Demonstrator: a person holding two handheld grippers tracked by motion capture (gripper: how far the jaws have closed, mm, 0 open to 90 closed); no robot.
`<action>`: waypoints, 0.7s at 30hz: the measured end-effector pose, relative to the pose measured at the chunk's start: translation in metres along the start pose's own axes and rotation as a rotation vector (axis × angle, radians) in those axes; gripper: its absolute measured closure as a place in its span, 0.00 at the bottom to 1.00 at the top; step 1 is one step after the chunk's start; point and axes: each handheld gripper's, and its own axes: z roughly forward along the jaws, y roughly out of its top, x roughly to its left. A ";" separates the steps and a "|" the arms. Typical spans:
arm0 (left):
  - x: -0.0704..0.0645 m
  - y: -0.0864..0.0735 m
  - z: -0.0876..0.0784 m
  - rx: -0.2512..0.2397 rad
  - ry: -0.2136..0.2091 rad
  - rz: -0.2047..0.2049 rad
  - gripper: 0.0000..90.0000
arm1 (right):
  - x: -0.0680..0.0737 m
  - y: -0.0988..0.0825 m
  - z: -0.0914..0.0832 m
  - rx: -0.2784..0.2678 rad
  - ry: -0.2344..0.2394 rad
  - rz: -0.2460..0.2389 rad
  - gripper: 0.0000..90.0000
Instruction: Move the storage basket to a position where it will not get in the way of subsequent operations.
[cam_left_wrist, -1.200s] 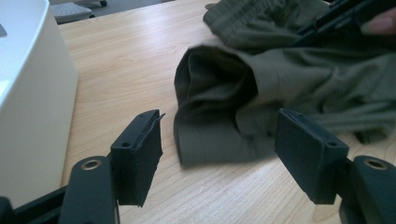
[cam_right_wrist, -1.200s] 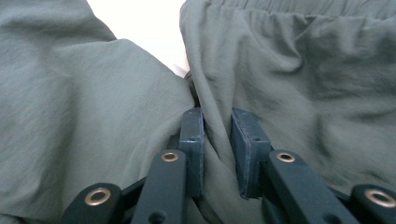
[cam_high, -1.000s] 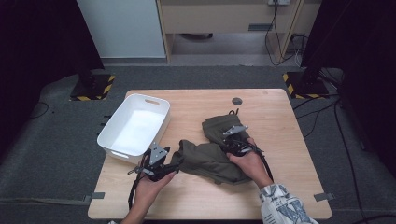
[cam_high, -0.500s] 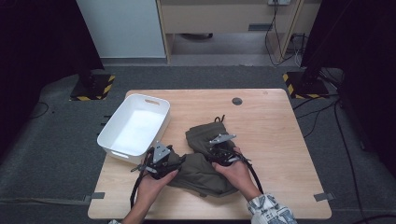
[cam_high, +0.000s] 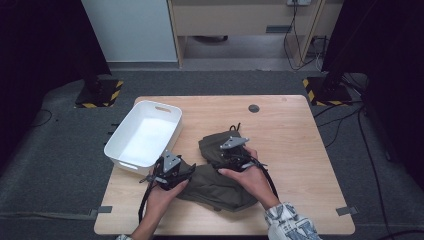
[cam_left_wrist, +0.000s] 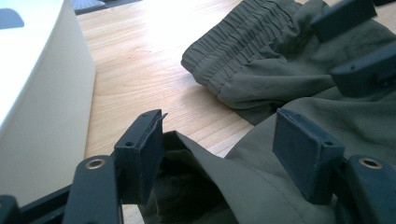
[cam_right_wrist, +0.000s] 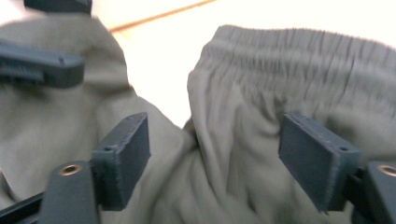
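— How do the shorts (cam_high: 220, 175) look?
— Olive, crumpled, elastic waistband bunched. They lie near the table's (cam_high: 295, 145) front edge, long axis running from front-left to back-right.
— The bin (cam_high: 145, 135)?
— White, empty, at the left edge.
— Jaws?
— Left gripper (cam_left_wrist: 219, 149) spread with cloth between; right gripper (cam_right_wrist: 212, 158) just opened, cloth loose between.

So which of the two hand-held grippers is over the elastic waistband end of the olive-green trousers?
The right hand-held gripper, at the gathered waistband of the olive-green fabric trousers. The left hand-held gripper sits at the opposite end, beside the white plastic bin.
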 end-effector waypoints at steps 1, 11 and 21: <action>0.000 0.000 0.000 -0.001 0.003 0.001 0.37 | 0.000 0.004 0.001 -0.001 -0.008 -0.005 0.28; 0.001 0.000 0.000 0.000 0.001 -0.006 0.38 | 0.006 0.006 0.024 0.090 -0.081 -0.103 0.54; 0.000 -0.001 0.002 0.006 -0.011 -0.001 0.39 | 0.000 0.006 0.032 0.127 -0.107 -0.076 0.93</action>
